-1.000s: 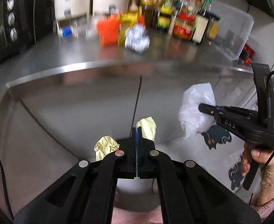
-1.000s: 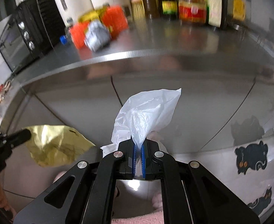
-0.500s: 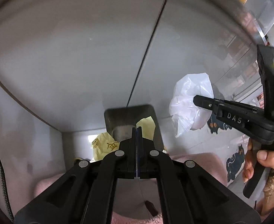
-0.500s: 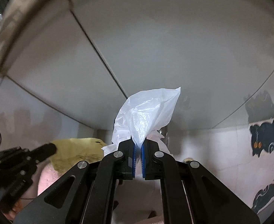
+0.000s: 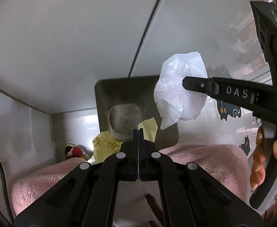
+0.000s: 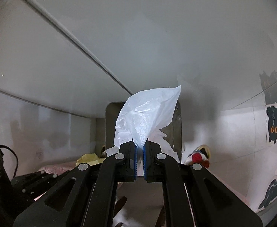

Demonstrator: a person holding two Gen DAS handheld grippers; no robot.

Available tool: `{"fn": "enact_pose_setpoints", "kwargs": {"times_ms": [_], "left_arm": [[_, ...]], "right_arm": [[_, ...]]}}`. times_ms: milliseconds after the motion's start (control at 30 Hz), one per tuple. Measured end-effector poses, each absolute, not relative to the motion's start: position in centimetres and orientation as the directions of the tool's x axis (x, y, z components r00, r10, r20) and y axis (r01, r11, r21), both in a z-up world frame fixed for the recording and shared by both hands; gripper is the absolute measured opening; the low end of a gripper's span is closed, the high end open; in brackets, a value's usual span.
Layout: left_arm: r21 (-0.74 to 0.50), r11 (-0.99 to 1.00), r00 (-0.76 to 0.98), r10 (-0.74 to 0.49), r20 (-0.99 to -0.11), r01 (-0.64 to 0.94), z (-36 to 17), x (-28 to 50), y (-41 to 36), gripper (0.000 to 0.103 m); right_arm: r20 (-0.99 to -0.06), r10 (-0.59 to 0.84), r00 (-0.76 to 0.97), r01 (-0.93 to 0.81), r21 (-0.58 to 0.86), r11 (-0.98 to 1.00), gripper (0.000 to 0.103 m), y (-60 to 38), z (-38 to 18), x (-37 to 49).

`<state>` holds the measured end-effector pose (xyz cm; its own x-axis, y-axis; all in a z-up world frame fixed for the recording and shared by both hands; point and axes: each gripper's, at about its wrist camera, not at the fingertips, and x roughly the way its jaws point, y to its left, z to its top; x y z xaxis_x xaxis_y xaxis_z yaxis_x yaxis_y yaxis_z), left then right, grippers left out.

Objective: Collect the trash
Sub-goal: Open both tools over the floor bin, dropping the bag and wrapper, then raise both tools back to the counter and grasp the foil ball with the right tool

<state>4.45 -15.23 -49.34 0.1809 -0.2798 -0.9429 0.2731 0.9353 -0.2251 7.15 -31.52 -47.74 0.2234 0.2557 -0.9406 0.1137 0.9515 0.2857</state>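
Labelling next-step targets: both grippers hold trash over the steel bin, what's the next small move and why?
Probably open the right gripper to drop the crumpled white plastic bag. It already hangs over the open square stainless-steel bin, with only a narrow gap between the blue pads, which still pinch the bag. The left gripper, shut on the yellow printed wrapper, should likely release afterwards.

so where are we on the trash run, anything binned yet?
Done: both pieces are picked up. In hand: left claw pinches the yellow wrapper, right claw the white plastic bag, both above the metal bin. Left: drop both in; neither is released.
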Motion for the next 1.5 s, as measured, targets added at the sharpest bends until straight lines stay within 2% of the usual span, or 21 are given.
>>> {"fn": "enact_pose_setpoints", "kwargs": {"times_ms": [267, 333, 367, 400, 433, 467, 533, 567, 633, 700, 733, 800, 900, 1000, 1133, 1500], "left_arm": [[-0.23, 0.934, 0.147, -0.277, -0.95, 0.273, -51.1, 5.1, -15.6, 0.0], [-0.233, 0.934, 0.141, -0.279, -0.95, 0.272, -51.2, 5.1, -15.9, 0.003], [-0.232, 0.934, 0.143, -0.278, -0.95, 0.272, -51.2, 5.2, -15.9, 0.008], [-0.231, 0.934, 0.146, -0.277, -0.95, 0.274, -51.3, 5.2, -15.8, 0.016], [-0.229, 0.933, 0.15, -0.277, -0.949, 0.277, -51.3, 5.2, -15.8, 0.02], [-0.224, 0.934, 0.157, -0.274, -0.949, 0.278, -51.1, 5.2, -15.7, 0.026], [-0.222, 0.935, 0.163, -0.273, -0.948, 0.278, -50.6, 5.2, -15.7, 0.033], [-0.22, 0.936, 0.169, -0.273, -0.947, 0.275, -50.2, 5.2, -15.5, 0.041], [-0.217, 0.938, 0.19, -0.273, -0.943, 0.272, -49.4, 5.2, -15.2, 0.051], [-0.202, 0.941, 0.229, -0.267, -0.936, 0.271, -47.8, 5.2, -14.6, 0.066], [-0.197, 0.943, 0.243, -0.264, -0.933, 0.268, -47.1, 5.2, -14.3, 0.07], [-0.2, 0.945, 0.267, -0.269, -0.926, 0.258, -45.6, 5.3, -13.6, 0.08], [-0.189, 0.949, 0.321, -0.267, -0.909, 0.254, -42.7, 5.3, -12.8, 0.089], [-0.147, 0.952, 0.375, -0.244, -0.894, 0.269, -39.4, 5.0, -12.2, 0.094], [-0.096, 0.954, 0.443, -0.219, -0.87, 0.283, -34.9, 4.7, -11.3, 0.095], [-0.065, 0.968, 0.569, -0.196, -0.798, 0.243, -23.1, 3.2, -7.9, 0.095]], "right_arm": [[-0.947, 0.267, 0.178, 0.136, 0.292, 0.947, 0.011, -31.3, -48.9, 8.7], [-0.947, 0.265, 0.18, 0.139, 0.291, 0.947, 0.011, -31.1, -49.1, 9.0], [-0.948, 0.264, 0.179, 0.141, 0.29, 0.947, 0.014, -31.2, -49.1, 9.1], [-0.947, 0.264, 0.181, 0.143, 0.291, 0.946, 0.027, -31.5, -49.1, 9.2], [-0.947, 0.265, 0.182, 0.143, 0.292, 0.946, 0.045, -31.5, -49.0, 9.3], [-0.946, 0.266, 0.185, 0.143, 0.294, 0.945, 0.05, -31.4, -49.2, 9.3], [-0.946, 0.259, 0.193, 0.144, 0.289, 0.946, 0.051, -31.3, -49.0, 9.3], [-0.946, 0.258, 0.196, 0.147, 0.289, 0.946, 0.052, -31.2, -48.8, 9.2], [-0.944, 0.252, 0.213, 0.151, 0.286, 0.946, 0.063, -31.1, -48.1, 9.0], [-0.944, 0.23, 0.238, 0.144, 0.269, 0.952, 0.075, -31.3, -47.0, 8.7], [-0.944, 0.219, 0.246, 0.141, 0.258, 0.956, 0.08, -31.4, -46.5, 8.6], [-0.943, 0.197, 0.268, 0.132, 0.239, 0.962, 0.087, -31.6, -44.9, 8.2], [-0.933, 0.171, 0.318, 0.11, 0.215, 0.97, 0.088, -31.8, -41.7, 7.4], [-0.916, 0.169, 0.363, 0.097, 0.218, 0.971, 0.092, -32.2, -38.8, 7.0], [-0.883, 0.158, 0.442, 0.059, 0.205, 0.977, 0.096, -32.0, -33.3, 6.0], [-0.771, 0.135, 0.622, -0.01, 0.165, 0.986, 0.096, -30.6, -20.2, 3.1]]}}
